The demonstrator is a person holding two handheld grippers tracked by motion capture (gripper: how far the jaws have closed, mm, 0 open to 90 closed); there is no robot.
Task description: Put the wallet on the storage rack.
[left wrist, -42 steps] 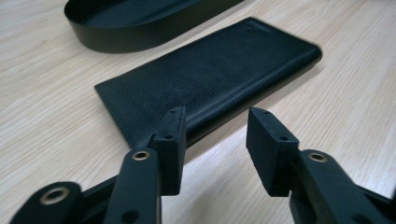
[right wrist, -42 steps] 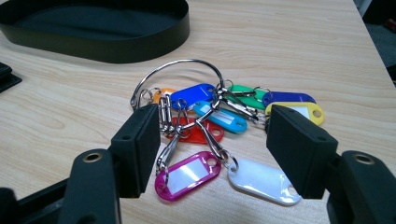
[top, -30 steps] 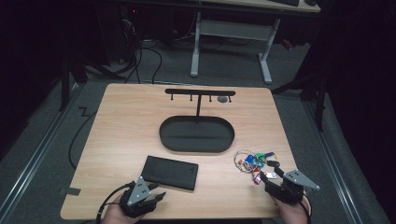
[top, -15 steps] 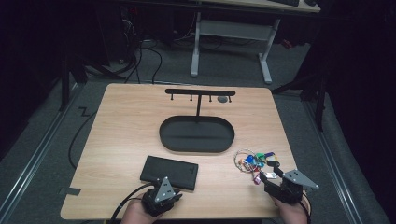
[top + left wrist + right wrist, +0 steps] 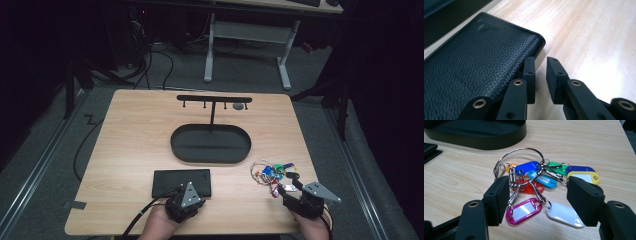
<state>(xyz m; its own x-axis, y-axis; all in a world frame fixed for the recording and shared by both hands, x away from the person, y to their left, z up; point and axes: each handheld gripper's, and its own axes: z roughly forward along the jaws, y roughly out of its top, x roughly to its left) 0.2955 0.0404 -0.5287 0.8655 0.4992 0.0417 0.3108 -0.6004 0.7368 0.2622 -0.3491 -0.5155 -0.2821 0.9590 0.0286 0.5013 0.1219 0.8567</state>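
Black leather covers the flat wallet (image 5: 182,182) that lies on the wooden table (image 5: 130,145), near the edge where the person sits. The left gripper (image 5: 186,196) sits right at the near edge of the wallet in the high view. In the left gripper view, its two jaws have just been closing and now stand close together with a thin gap between them. The left gripper (image 5: 540,75) has nothing in that gap. One jaw is right up against the corner of the wallet (image 5: 474,67), and the other jaw is over bare table. The bunch of key tags (image 5: 274,172) lies on the right side of the table, well apart from the wallet. The right gripper (image 5: 290,186) is just at the near side of the bunch. In the right gripper view, the right gripper (image 5: 536,197) has its jaws spread wide, and they press on nothing. The key tags (image 5: 541,182) lie between and just past the jaws, with pink, white, blue, red, green and yellow tags on a metal ring. A black oval tray (image 5: 177,150) with a small hook stand (image 5: 214,100) sits in the middle of the table, farther away.
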